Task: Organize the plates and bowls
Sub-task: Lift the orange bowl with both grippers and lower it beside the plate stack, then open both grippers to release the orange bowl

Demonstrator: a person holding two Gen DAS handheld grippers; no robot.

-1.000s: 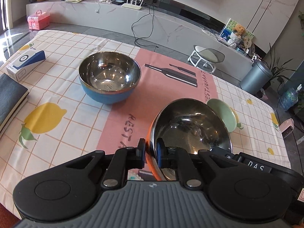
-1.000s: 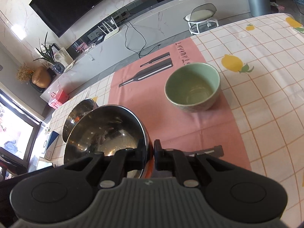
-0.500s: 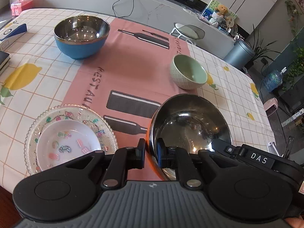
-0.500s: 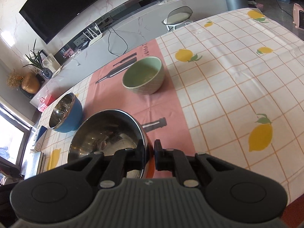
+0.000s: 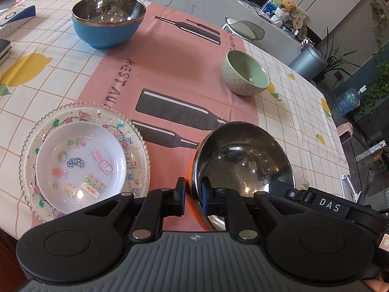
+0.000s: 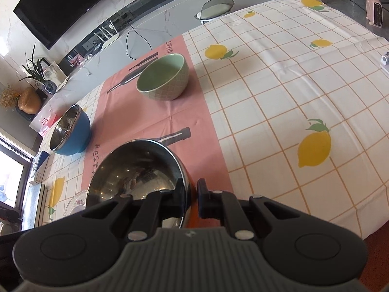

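Note:
A steel bowl with an orange outside (image 5: 243,155) (image 6: 136,170) is held between both grippers, just above the pink runner. My left gripper (image 5: 193,187) is shut on its left rim and my right gripper (image 6: 192,189) is shut on its right rim. A blue steel-lined bowl (image 5: 107,24) (image 6: 70,133) stands at the far left. A green ceramic bowl (image 5: 245,73) (image 6: 163,77) stands far right on the runner. Near left, a small white plate (image 5: 80,163) lies in a beaded glass plate (image 5: 31,146) (image 6: 75,202).
A blue-and-white box (image 5: 17,17) and a dark book (image 5: 4,48) lie at the table's left edge. The lemon-print cloth (image 6: 291,85) stretches bare to the right. Beyond the table stand a stool (image 5: 243,29) and a grey bin (image 5: 308,63).
Both grippers carried the orange bowl back toward the near edge and lower. The blue and green bowls now look farther off, and the stacked plates came into the left view.

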